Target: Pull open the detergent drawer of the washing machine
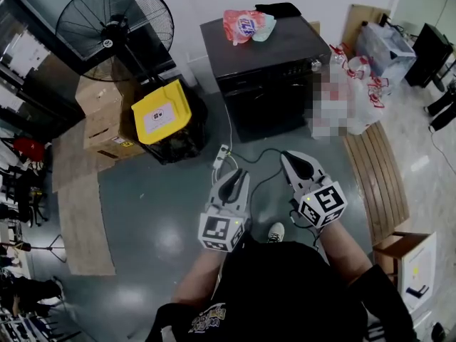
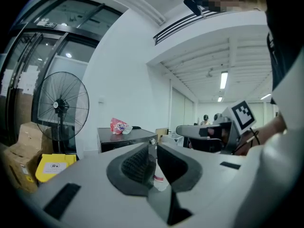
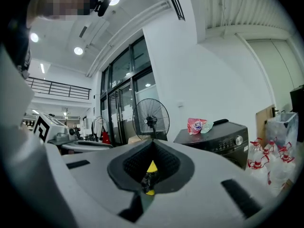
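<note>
The black washing machine [image 1: 267,70] stands against the far wall, some way ahead of both grippers. In the right gripper view its front [image 3: 218,139] shows a control panel with a knob [image 3: 239,140]; I cannot make out the detergent drawer. My left gripper [image 1: 239,173] is held out in front of the person, shut and empty, well short of the washing machine [image 2: 123,139]. My right gripper [image 1: 288,155] is beside it, also shut with nothing between its jaws. Neither gripper touches anything.
A pink bag [image 1: 246,26] and a dark item lie on the machine's top. A standing fan [image 1: 114,20], cardboard boxes [image 1: 107,112] and a yellow bin [image 1: 162,111] are at the left. A power strip [image 1: 221,155] with cables lies on the floor. Bags [image 1: 356,91] and a wooden bench [image 1: 377,177] are at the right.
</note>
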Motion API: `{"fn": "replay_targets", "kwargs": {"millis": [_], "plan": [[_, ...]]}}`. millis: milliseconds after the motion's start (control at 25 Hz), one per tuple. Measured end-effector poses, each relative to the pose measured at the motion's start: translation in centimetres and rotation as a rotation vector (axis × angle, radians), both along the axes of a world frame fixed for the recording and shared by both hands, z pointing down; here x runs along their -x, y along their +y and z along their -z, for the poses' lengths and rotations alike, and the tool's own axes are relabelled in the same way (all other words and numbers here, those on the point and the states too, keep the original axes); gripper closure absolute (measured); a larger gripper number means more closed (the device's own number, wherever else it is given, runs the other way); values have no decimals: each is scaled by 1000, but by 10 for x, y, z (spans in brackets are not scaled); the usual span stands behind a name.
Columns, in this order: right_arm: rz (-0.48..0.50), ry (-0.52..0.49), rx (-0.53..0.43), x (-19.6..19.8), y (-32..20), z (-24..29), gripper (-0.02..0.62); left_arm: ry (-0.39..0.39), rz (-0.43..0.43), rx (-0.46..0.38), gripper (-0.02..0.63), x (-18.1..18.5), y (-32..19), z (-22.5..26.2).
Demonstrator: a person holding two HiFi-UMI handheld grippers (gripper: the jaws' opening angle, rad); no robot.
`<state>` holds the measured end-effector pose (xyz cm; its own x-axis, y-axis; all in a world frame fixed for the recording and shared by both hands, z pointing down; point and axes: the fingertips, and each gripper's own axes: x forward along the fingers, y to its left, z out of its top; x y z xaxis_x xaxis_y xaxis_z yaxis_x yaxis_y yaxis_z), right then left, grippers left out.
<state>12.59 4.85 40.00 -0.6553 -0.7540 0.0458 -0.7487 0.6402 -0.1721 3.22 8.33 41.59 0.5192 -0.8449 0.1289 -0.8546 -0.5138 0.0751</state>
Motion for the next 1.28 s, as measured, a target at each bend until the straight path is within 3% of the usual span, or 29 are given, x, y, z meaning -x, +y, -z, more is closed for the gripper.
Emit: {"fn": "replay_targets", "kwargs": {"millis": [120,320,440,560,1280], "plan": [[5,-43,27,6,-8,-1,584,8,-9,-2,458,6,-8,-1],[-10,-129,72,16,-27,-5,391,12,-24,5,351,18,-24,-3],[-28,-152,98,24,-43,-5,321,13,-34,12,331,27,-36,-3],[-42,-180,127,32,-57,-9,295,17,-39,18,325,38,-49,-6],[-133,-213,185,95,-125,-20,245,43,-119,18,319,110,-118,1]]}}
